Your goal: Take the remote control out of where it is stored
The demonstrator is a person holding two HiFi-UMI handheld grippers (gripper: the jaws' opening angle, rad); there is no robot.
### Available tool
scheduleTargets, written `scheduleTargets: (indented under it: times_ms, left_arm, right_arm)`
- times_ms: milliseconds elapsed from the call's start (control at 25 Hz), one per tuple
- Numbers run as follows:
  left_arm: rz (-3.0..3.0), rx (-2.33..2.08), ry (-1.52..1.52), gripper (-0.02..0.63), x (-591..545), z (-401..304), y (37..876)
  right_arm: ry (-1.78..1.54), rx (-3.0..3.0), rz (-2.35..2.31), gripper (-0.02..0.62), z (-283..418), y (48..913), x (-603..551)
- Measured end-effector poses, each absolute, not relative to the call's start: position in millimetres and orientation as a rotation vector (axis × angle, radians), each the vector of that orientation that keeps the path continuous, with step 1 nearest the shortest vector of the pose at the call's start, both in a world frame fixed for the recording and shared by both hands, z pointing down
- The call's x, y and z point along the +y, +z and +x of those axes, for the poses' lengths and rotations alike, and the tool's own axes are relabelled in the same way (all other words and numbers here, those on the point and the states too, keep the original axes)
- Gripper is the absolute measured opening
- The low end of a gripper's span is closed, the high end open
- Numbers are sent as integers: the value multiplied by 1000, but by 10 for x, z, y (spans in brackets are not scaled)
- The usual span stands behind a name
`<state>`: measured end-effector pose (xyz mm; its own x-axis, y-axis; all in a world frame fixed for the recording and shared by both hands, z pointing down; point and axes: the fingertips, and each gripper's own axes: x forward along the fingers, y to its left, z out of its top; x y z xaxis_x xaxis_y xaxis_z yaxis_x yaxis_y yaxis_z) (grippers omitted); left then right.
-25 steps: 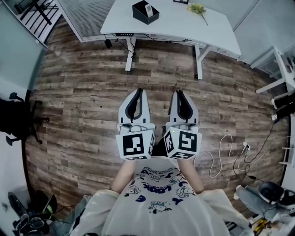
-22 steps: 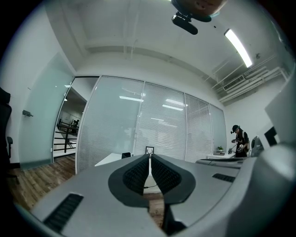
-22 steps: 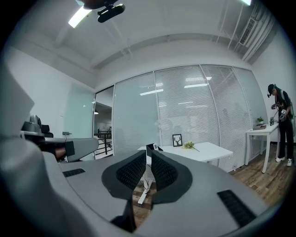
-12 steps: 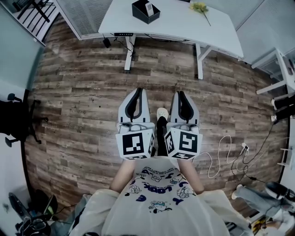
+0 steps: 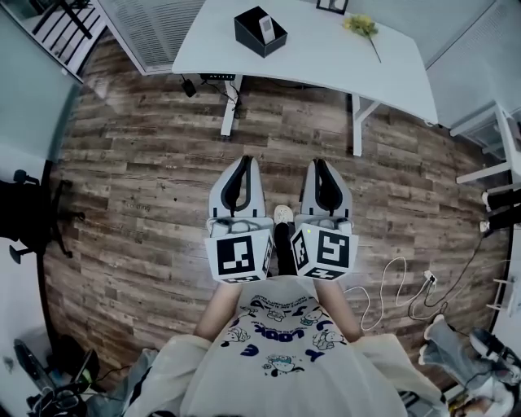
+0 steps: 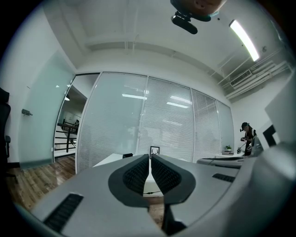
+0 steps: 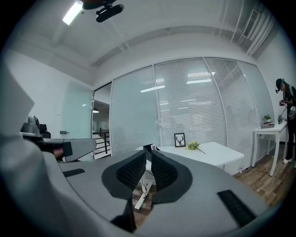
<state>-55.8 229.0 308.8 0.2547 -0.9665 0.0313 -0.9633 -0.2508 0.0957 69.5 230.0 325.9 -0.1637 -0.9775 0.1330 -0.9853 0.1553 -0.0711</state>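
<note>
A black open box (image 5: 260, 31) stands on the white table (image 5: 326, 57) far ahead, with the light remote control (image 5: 265, 25) upright inside it. Both grippers are held side by side at waist height over the wooden floor, well short of the table. My left gripper (image 5: 242, 160) is shut with nothing in it; its own view shows the jaws (image 6: 150, 157) together, aimed at the table (image 6: 111, 161) and the box (image 6: 127, 155). My right gripper (image 5: 320, 163) is also shut and empty (image 7: 149, 155), and the box (image 7: 149, 148) shows just above its tips.
A framed picture (image 7: 179, 140) and a yellow flower sprig (image 5: 362, 26) sit on the table. A black office chair (image 5: 32, 212) is at the left, a loose cable (image 5: 391, 281) on the floor at the right, a white shelf (image 5: 496, 147) beyond it. A person (image 7: 286, 115) stands far right.
The table and box have drifted lower and nearer in the head view as the person steps forward. Both grippers keep the same shut pose in front of the body.
</note>
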Motion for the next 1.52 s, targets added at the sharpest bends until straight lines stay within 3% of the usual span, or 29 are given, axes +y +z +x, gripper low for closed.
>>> scheduleTargets:
  times_ms: [1000,1520]
  left_arm:
    - [2336,-1983,-9,26,213,118,2999]
    - [2292,-2005,1,26,-507,-59,3130]
  right_arm:
    - [253,-2451,1873,54,1303,3206,34]
    - [264,-2440,1843,54,1200,3357,-680]
